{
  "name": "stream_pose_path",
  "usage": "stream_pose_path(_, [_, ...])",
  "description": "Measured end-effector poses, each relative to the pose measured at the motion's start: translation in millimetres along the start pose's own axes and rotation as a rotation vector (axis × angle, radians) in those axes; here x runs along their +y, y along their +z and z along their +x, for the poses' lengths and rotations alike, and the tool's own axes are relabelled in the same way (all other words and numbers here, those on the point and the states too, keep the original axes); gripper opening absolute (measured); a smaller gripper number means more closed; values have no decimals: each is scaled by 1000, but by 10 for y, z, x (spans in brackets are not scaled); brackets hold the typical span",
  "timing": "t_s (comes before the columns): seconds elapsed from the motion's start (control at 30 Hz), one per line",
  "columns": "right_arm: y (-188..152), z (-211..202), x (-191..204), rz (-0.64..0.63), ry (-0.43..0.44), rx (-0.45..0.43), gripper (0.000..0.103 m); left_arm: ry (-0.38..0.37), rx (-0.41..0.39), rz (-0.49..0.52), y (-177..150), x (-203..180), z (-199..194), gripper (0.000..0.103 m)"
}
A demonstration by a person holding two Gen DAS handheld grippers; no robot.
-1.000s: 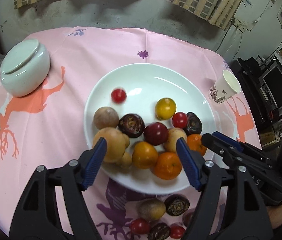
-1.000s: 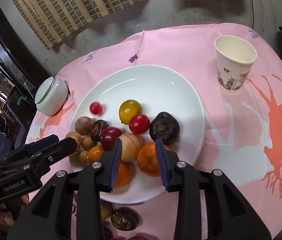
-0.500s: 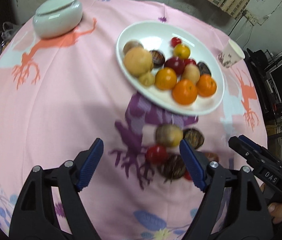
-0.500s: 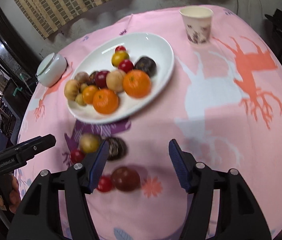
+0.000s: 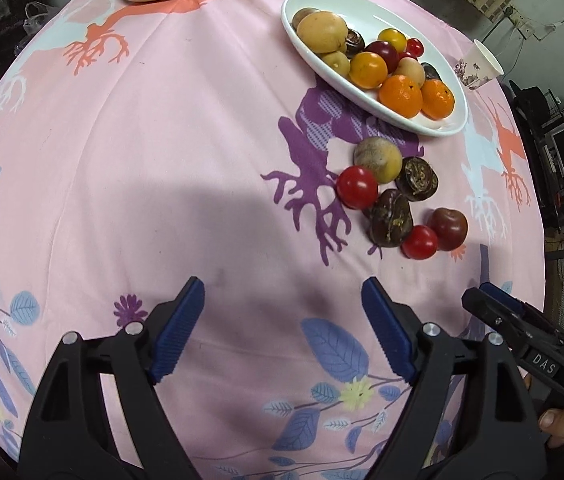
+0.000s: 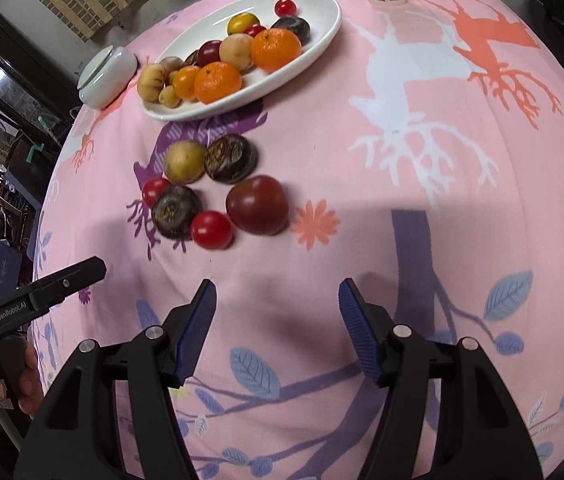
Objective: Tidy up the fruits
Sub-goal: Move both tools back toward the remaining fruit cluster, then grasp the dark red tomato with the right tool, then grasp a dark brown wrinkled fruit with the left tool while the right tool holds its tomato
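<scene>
Both grippers have pulled back from the plate (image 5: 370, 100) since a second ago, and it now lies far across the pink cloth (image 5: 162, 160). The left gripper (image 5: 282, 332) and right gripper (image 6: 278, 328) hang over bare cloth, jaws wide apart, holding nothing. The plate carries oranges (image 6: 218, 82), plums and small tomatoes. Six fruits sit on the cloth just beside it: a tan fruit (image 5: 378, 160), a dark plum (image 6: 258, 204), two wrinkled dark fruits (image 6: 231, 158) and two tomatoes (image 5: 357, 187). A cup (image 5: 478, 64) and a lidded bowl (image 6: 106, 76) stand farther off.
</scene>
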State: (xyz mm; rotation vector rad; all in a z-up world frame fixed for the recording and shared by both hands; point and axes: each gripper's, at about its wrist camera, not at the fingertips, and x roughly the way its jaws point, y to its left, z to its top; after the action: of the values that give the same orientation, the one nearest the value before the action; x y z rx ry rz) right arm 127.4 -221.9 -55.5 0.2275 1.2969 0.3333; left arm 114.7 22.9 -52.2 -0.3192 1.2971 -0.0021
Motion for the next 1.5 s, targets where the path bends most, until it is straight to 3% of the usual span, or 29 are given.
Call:
stream_pose_path(0.23, [-69,-22,9,-7,-21,-7,66,-11,14,44,-62,-100,13,83])
stream_pose_path(0.5, [50,54,194,-152,-79,-55,66,-17,46,40,-79,-99,140,83])
stream_pose_path(0.67, [153,244,303,-247,-183,-40,64,-14,65,32,-78,-58,212,83])
stream_pose_path(0.83, [274,399,309,-257,-168,-17,59,-17,80,30,-75,-55,280,83])
stream_pose_path(1.13, [469,508,326,-268,-125,-18,40,-17,87,37,-57,-85,315,83])
stream_pose_path(1.5, [249,281,68,-129,-42,-3,39,-28,71,79,-85,-203,190,83])
